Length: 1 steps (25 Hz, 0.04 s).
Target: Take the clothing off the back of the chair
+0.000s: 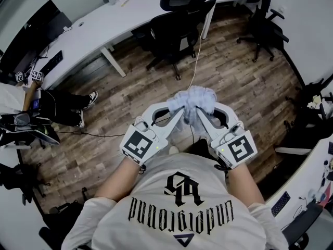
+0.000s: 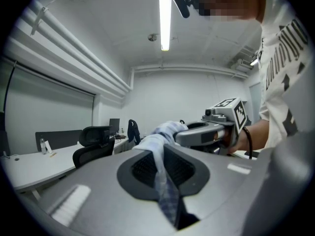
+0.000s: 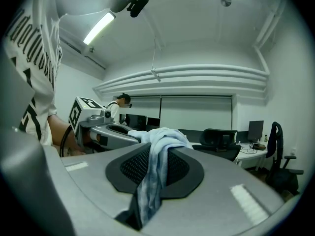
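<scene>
Head view: the left hand-held gripper (image 1: 178,117) and the right hand-held gripper (image 1: 201,117) meet tip to tip in front of the person's chest. The clothing (image 1: 192,100), a pale blue bundle, is bunched at their tips, held in the air over the floor (image 1: 234,77).

In the left gripper view, the jaws are clenched on a strip of the clothing that runs down the narrow gap between the dark pads. The other hand-held gripper is just ahead and to the right.

In the right gripper view, the jaws are likewise clamped on a fold of the clothing, which heaps above the tips.

A black chair (image 1: 177,27) stands well beyond both hand-held grippers at a white worktop (image 1: 104,30), apart from the clothing.
</scene>
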### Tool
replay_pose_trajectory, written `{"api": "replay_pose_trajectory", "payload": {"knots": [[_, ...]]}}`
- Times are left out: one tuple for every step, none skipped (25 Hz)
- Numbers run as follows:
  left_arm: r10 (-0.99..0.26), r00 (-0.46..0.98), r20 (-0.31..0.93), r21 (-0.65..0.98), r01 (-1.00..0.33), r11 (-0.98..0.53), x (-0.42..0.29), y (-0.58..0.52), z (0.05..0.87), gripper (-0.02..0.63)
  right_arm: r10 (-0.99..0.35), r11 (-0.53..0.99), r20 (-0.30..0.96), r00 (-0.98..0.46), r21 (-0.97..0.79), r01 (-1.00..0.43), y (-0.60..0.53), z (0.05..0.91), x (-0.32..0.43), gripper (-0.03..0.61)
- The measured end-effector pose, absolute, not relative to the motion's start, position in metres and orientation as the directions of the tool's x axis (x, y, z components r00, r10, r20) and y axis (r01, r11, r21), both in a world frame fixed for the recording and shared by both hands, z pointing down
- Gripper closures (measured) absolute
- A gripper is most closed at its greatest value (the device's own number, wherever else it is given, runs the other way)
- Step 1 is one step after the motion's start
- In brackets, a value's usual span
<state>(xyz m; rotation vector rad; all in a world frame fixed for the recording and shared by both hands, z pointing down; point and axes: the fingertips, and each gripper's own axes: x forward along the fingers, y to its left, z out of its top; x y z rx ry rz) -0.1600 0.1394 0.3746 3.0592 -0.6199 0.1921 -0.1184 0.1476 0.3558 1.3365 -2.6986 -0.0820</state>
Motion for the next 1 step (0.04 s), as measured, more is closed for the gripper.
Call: {"api": "replay_pose_trajectory", "payload": {"knots": [[-0.387,0.914,0.123,-0.01,-0.389,-0.921,-0.1618,0.1402,0.3752,0.541,-0.795,0.607,0.094,-0.599,0.105,-0.788,0.1484,0.3568,-0.12,0.518]]}}
